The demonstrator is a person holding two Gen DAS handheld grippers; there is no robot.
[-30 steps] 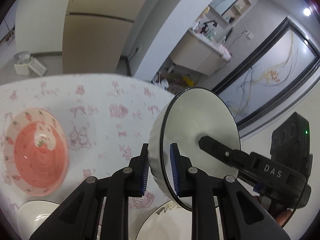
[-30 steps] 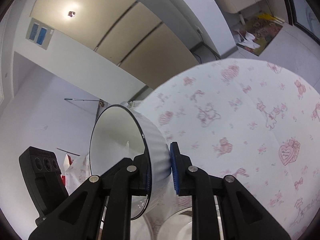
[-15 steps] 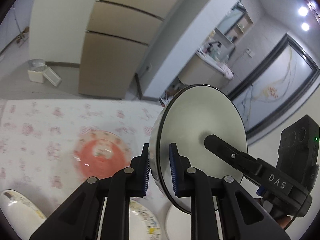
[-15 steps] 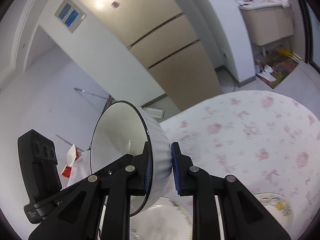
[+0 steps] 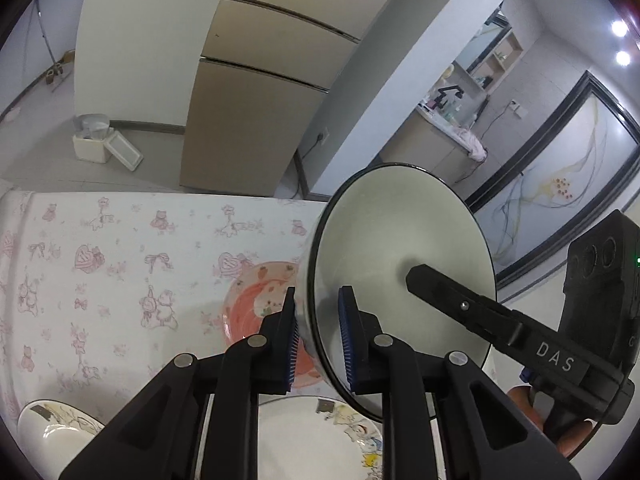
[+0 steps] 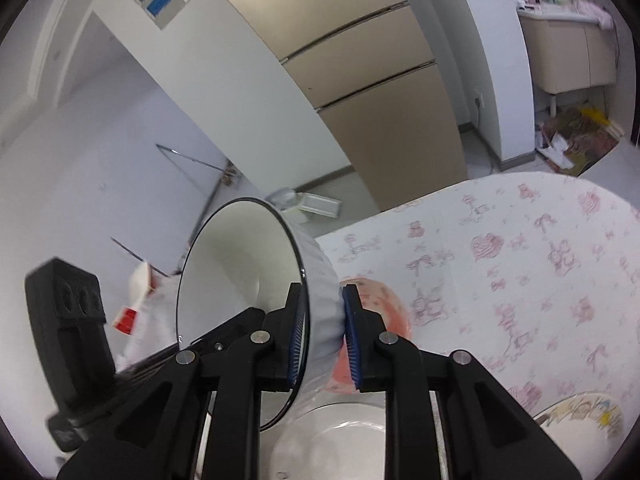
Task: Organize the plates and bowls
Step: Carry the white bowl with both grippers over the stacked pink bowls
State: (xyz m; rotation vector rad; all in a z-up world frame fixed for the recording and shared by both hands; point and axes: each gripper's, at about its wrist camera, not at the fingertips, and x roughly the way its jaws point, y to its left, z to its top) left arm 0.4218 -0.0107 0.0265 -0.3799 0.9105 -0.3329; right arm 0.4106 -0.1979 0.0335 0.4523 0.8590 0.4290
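A table covered by a white cloth printed with pink bears, bows and hearts point(image 5: 120, 264) carries 4 dishes. A shallow pink glass plate with strawberry motifs point(image 5: 256, 300) lies near the middle. Nearer the camera sit a white plate with cartoon drawings point(image 5: 320, 436) and a white cartoon-printed bowl point(image 5: 52, 428) at the left edge. A plain white bowl point(image 6: 340, 440) rests just beside the pink plate.

A white ribbed bowl point(image 5: 400, 280) with a thin dark rim is tipped on its side, gripped between both tongs. Beyond them lies a pink strawberry-patterned dish point(image 5: 256, 300); below them, a white cartoon-printed plate point(image 5: 320, 432).
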